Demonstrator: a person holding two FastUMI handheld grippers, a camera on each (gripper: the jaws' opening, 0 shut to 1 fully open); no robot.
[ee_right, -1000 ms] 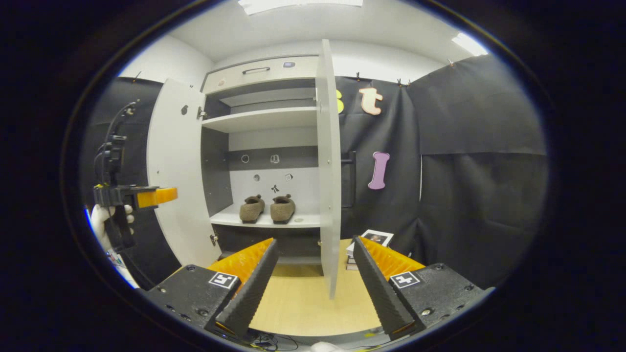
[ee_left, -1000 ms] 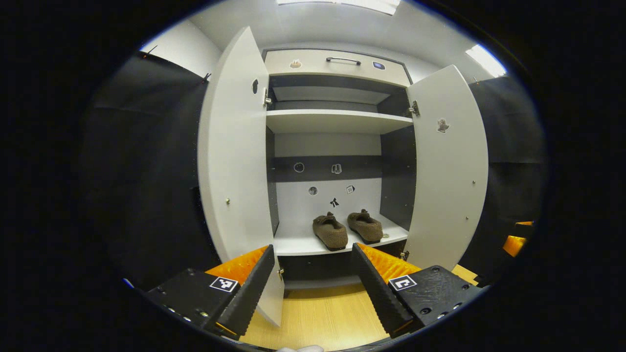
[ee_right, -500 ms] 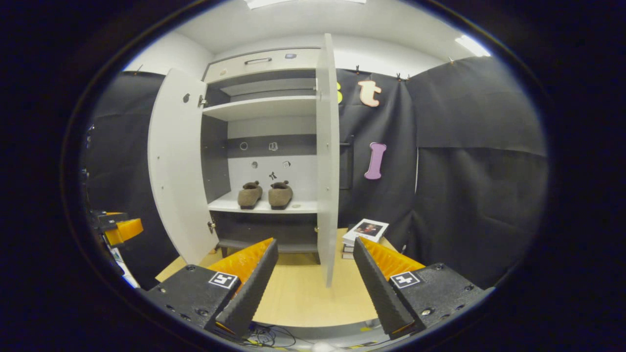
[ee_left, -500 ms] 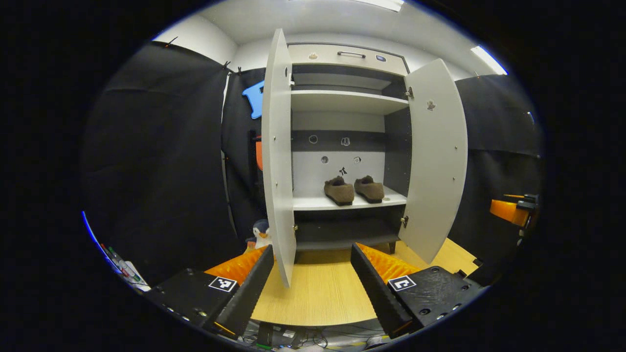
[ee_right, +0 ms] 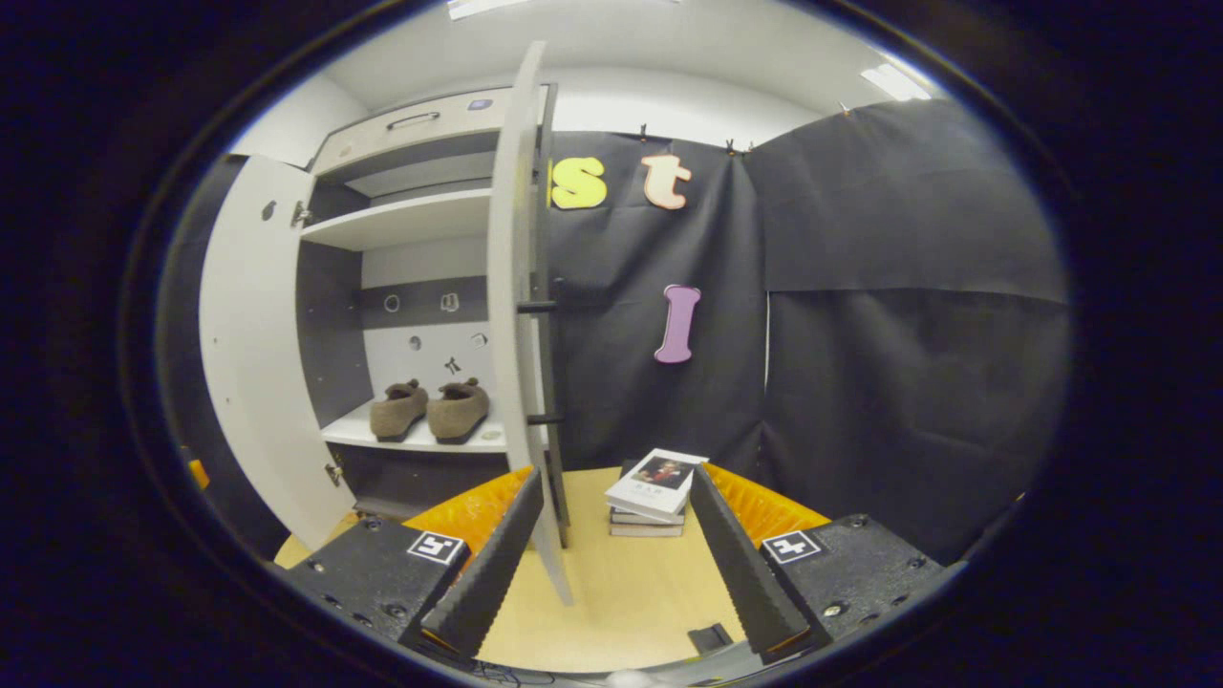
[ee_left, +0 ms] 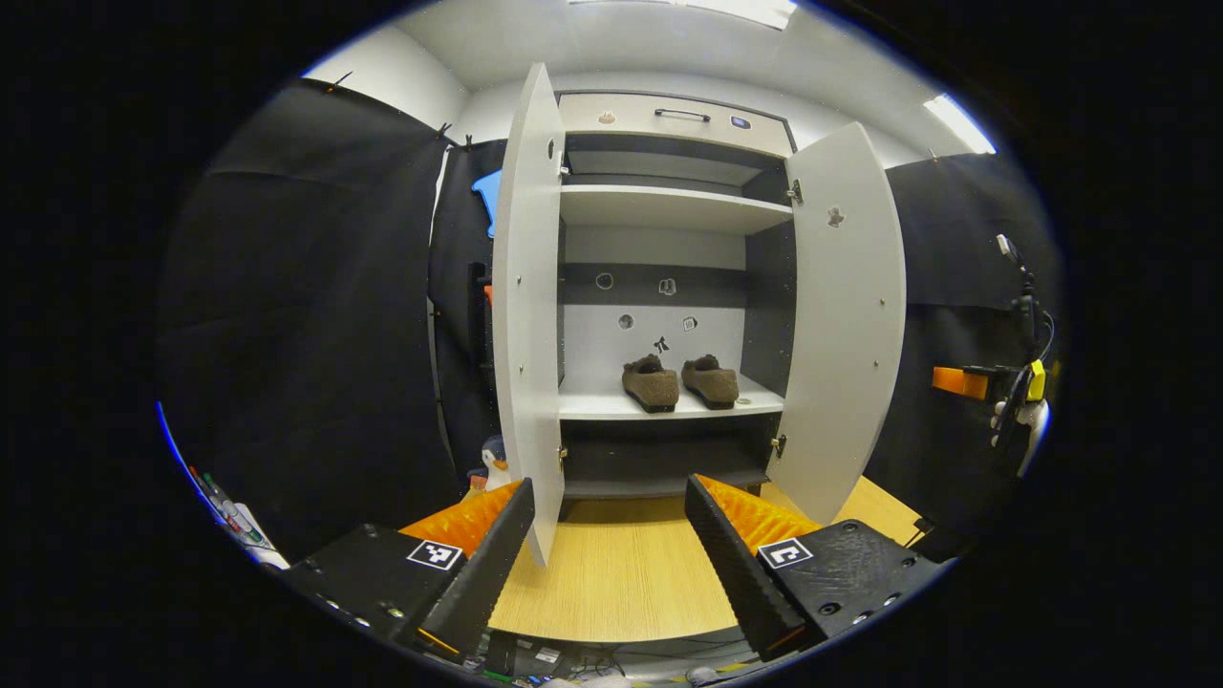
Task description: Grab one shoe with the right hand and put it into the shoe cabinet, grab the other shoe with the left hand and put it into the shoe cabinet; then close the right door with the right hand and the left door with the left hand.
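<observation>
My left gripper (ee_left: pixel 604 549) has its fingers wide apart at the bottom of the left gripper view, and nothing is between them. The bottom edge of the left door (ee_left: pixel 528 315) stands just above my left finger there. My right gripper (ee_right: pixel 611 549) is also wide and holds nothing. In the right gripper view the right door (ee_right: pixel 511 315) is seen almost edge-on, and its low corner comes down between my fingers, close to the left one; I cannot tell if it touches.

Behind the fingers lies a wooden floor (ee_left: pixel 621 583). In the middle of the left gripper view the cabinet (ee_left: pixel 669 115) stands with both doors open. The two shoes (ee_left: pixel 680 382) sit side by side on its lower shelf (ee_left: pixel 592 406), toes toward me. The upper shelf (ee_left: pixel 669 205) carries nothing I can see. In the right gripper view the shoes (ee_right: pixel 430 411) are at the left centre of the frame, on the same shelf.

A stack of books (ee_right: pixel 654 492) lies on the floor at the lower centre of the right gripper view, beside the right door. A penguin toy (ee_left: pixel 492 459) stands left of the left door. At the right edge of the left gripper view I see my other gripper (ee_left: pixel 994 382), held in a gloved hand (ee_left: pixel 1020 420).
</observation>
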